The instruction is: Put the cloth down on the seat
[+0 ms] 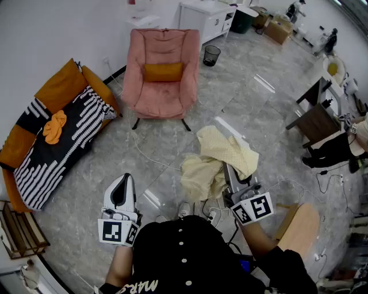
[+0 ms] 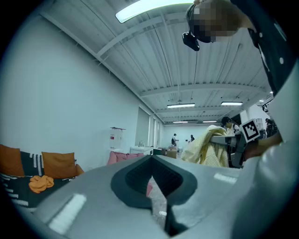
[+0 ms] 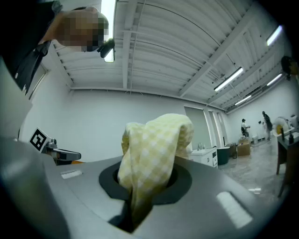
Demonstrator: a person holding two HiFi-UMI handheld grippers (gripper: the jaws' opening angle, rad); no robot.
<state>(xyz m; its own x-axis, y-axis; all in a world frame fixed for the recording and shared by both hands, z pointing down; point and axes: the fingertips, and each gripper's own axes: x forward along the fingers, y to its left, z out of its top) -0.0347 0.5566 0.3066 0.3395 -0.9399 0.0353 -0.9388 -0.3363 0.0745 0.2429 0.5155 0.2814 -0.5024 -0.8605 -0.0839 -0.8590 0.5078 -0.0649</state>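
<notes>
A pale yellow checked cloth (image 1: 221, 156) hangs in a bunch over my right gripper (image 1: 230, 170), which is shut on it at mid-air height. In the right gripper view the cloth (image 3: 156, 149) rises out from between the jaws of the right gripper (image 3: 139, 191) and hides the fingertips. The seat, a pink armchair (image 1: 164, 86) with an orange cushion (image 1: 163, 72), stands well ahead across the grey floor. My left gripper (image 1: 123, 180) is shut and holds nothing, low at the left. The left gripper view shows that left gripper (image 2: 152, 181), the cloth (image 2: 205, 147) at right and the armchair (image 2: 122, 158) far off.
An orange sofa (image 1: 23, 143) with a striped blanket lies at the left. A black waste bin (image 1: 211, 54) and white cabinet (image 1: 207, 17) stand behind the armchair. A cable (image 1: 150, 156) crosses the floor. A dark table (image 1: 315, 122) and a wooden stool (image 1: 302, 221) are at the right.
</notes>
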